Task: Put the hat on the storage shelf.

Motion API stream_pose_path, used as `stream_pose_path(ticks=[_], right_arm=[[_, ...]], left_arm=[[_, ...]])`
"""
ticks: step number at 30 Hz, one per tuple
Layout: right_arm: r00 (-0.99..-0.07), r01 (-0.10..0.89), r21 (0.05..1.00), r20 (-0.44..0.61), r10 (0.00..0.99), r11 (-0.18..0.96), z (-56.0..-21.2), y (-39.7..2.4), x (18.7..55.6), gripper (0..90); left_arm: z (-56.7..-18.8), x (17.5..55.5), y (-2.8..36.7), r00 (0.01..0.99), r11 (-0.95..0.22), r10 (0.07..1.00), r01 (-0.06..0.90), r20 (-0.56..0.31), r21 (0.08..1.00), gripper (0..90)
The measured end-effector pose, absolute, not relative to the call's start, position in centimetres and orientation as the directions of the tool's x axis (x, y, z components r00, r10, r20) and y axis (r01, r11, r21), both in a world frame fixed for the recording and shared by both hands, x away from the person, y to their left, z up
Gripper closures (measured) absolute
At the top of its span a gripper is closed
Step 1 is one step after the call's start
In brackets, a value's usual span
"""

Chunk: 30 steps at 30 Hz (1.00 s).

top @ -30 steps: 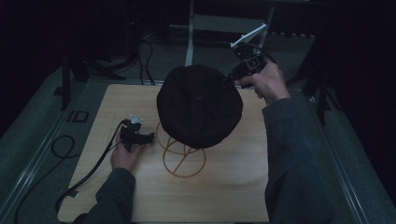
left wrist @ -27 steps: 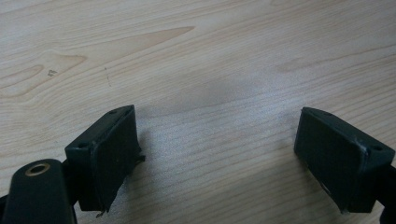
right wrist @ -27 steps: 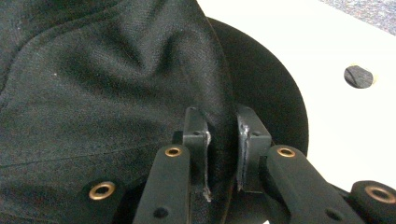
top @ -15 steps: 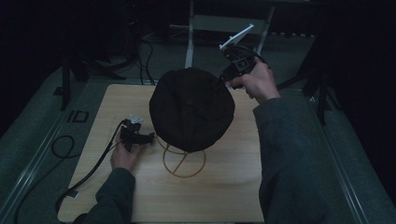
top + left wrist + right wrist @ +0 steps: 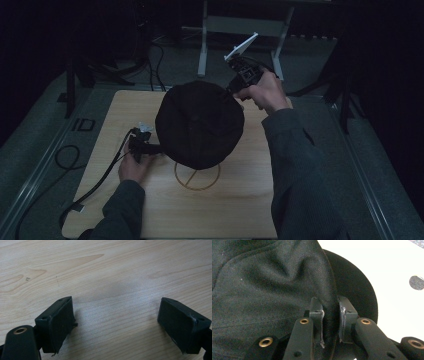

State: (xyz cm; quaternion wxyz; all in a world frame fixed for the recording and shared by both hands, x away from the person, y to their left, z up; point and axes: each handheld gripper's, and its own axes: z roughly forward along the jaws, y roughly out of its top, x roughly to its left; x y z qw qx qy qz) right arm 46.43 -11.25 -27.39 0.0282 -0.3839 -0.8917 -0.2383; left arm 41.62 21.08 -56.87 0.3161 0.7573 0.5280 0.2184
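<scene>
The table (image 5: pixel 235 210) is pale wood, with a ring (image 5: pixel 197 175) marked near its middle. Above the ring hangs a black cap (image 5: pixel 200 125), held off the wood, probably so it can be carried or set down on that mark. It is dark woven cloth, domed and softly creased, with a stiff rounded brim. The right gripper (image 5: pixel 331 315) pinches a fold at the cap's far edge, jaws nearly together. The left gripper (image 5: pixel 116 320) rests low over bare wood, jaws wide apart and empty, seemingly idle.
</scene>
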Motion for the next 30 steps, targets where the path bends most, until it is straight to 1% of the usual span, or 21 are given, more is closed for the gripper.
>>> stream_pose_path(ticks=[6, 21, 30], right_arm=[[-0.715, 0.688, 0.391, 0.226, 0.661, 0.611, -28.0, -10.6, 46.4, 76.2], [-0.713, 0.690, 0.382, 0.216, 0.667, 0.614, -28.4, -10.1, 46.4, 75.8], [-0.713, 0.691, 0.371, 0.211, 0.669, 0.620, -29.6, -8.9, 46.7, 72.9]], left_arm=[[-56.9, 41.6, 21.1, 0.347, -0.243, 0.938, 0.662, -0.003, 0.710, 13.3], [-56.9, 41.6, 21.1, 0.347, -0.243, 0.938, 0.661, -0.003, 0.710, 13.3], [-56.9, 41.6, 21.1, 0.347, -0.243, 0.938, 0.661, -0.002, 0.710, 13.3]])
